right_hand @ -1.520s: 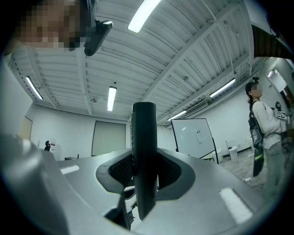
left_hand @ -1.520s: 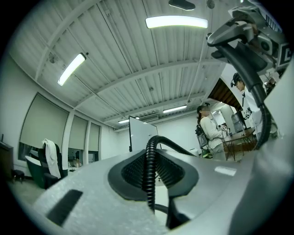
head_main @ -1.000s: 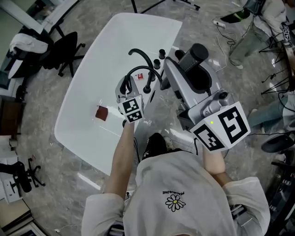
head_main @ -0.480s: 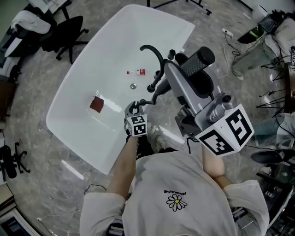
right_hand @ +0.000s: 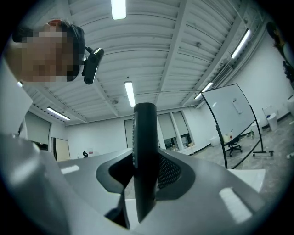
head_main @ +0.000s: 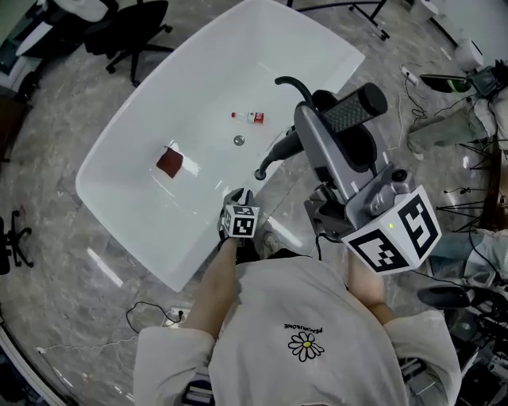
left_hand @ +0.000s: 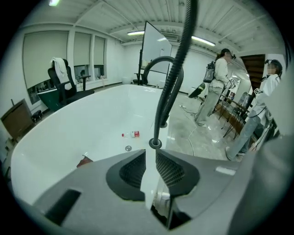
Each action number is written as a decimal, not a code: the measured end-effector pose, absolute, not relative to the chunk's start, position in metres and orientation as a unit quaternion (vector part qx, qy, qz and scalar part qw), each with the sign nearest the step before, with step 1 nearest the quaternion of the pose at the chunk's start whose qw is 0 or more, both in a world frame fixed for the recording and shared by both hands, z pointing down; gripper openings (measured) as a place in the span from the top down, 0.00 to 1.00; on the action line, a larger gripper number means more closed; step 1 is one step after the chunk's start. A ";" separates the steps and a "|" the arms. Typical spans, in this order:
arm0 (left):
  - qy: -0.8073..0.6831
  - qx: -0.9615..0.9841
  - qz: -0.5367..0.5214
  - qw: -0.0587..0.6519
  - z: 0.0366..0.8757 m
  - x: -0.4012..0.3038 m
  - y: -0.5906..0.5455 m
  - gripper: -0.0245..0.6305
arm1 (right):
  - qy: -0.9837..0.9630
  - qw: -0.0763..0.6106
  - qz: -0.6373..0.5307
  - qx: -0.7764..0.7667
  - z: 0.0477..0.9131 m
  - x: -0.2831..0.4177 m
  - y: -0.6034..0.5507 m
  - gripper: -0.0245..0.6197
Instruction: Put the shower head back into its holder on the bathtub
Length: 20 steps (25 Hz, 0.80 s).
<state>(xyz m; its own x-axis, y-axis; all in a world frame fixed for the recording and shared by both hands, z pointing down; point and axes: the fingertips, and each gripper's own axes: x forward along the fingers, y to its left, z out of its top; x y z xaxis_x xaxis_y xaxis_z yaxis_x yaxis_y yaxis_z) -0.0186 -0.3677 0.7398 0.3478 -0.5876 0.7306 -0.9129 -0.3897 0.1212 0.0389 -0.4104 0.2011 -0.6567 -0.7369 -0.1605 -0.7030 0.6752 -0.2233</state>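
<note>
The white bathtub [head_main: 119, 151] fills the middle of the head view, with a black curved faucet [head_main: 294, 82] on its right rim. My right gripper [head_main: 337, 127] is shut on the black shower head [head_main: 361, 103] and holds it above that rim; in the right gripper view the shower head [right_hand: 144, 151] stands upright between the jaws. The black hose [head_main: 274, 155] runs down to a ring [head_main: 259, 174] on the rim. My left gripper [head_main: 236, 198] hangs low over the near rim. Its jaws [left_hand: 150, 153] are opening, with nothing between them and the hose [left_hand: 165, 101] just ahead.
Inside the tub lie a small red-and-white bottle [head_main: 254, 116], the drain [head_main: 238, 140] and a brown-red square [head_main: 169, 162]. Office chairs [head_main: 135, 24] stand beyond the tub. Cables [head_main: 151, 313] trail on the floor. People [left_hand: 220, 87] stand at the right near tripods.
My left gripper has dropped from the hose above the tub to the near rim, and the hose is no longer in it. The right gripper has shifted sideways with the shower head.
</note>
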 end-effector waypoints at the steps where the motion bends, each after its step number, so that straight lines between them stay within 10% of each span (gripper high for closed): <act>1: -0.489 0.771 0.304 0.272 0.742 -0.023 -0.367 0.86 | 0.908 0.108 -0.052 -0.402 0.200 0.035 -0.413 0.77; 20: -0.596 0.782 0.089 0.159 0.576 -0.085 -0.432 0.94 | 0.889 -0.039 -0.137 -0.434 0.431 0.013 -0.471 0.77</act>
<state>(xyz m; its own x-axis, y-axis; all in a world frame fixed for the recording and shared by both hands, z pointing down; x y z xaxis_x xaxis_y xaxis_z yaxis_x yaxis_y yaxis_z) -0.0850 -0.4318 0.5759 0.2743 -0.9040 0.3280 -0.9603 -0.2394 0.1433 0.0132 -0.4705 0.4313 -0.6199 -0.7618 0.1882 -0.7831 0.5854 -0.2099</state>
